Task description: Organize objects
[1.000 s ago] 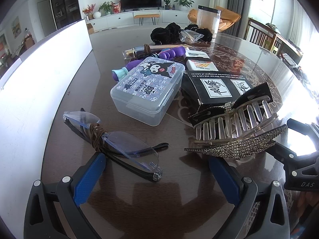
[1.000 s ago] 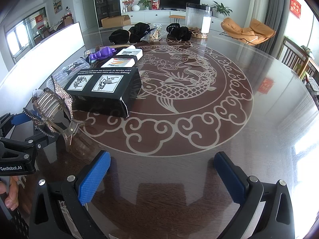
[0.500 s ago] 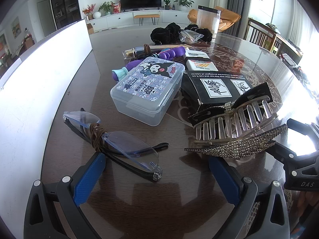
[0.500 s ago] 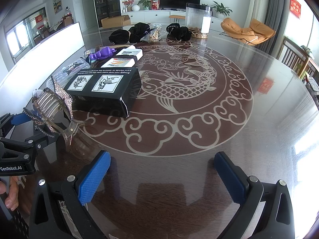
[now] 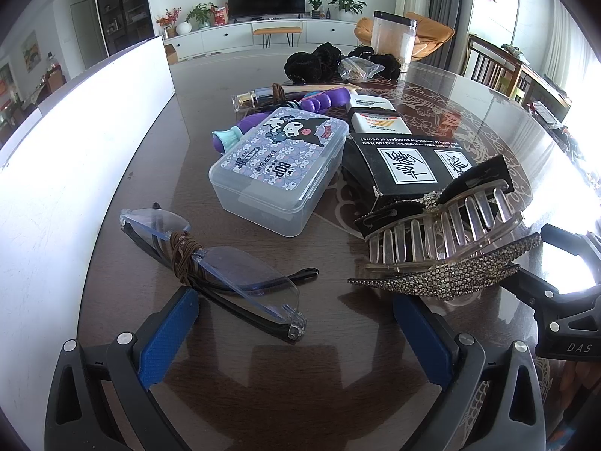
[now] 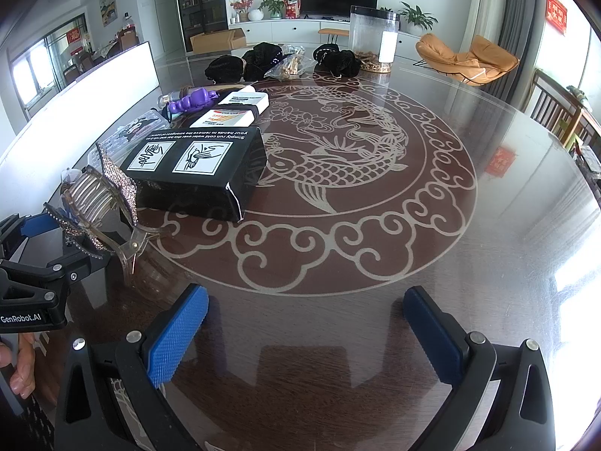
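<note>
**Nothing moving: both my grippers are hovering, unloaded**

Nothing is shifting from a second ago. My left gripper is sitting wide apart, with the glasses lying just ahead between its fingers, the hair claw beside them rightward. My right gripper is gaping wide over bare table. I am judging the organizing paused, glasses probably next.

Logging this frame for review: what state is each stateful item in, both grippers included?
left gripper: open, holding nothing
right gripper: open, holding nothing
glasses: folded, cord wound around the middle
plastic case: lid shut
black box: lying flat, end flap slightly ajar
hair claw: closed, lying on the table
</note>
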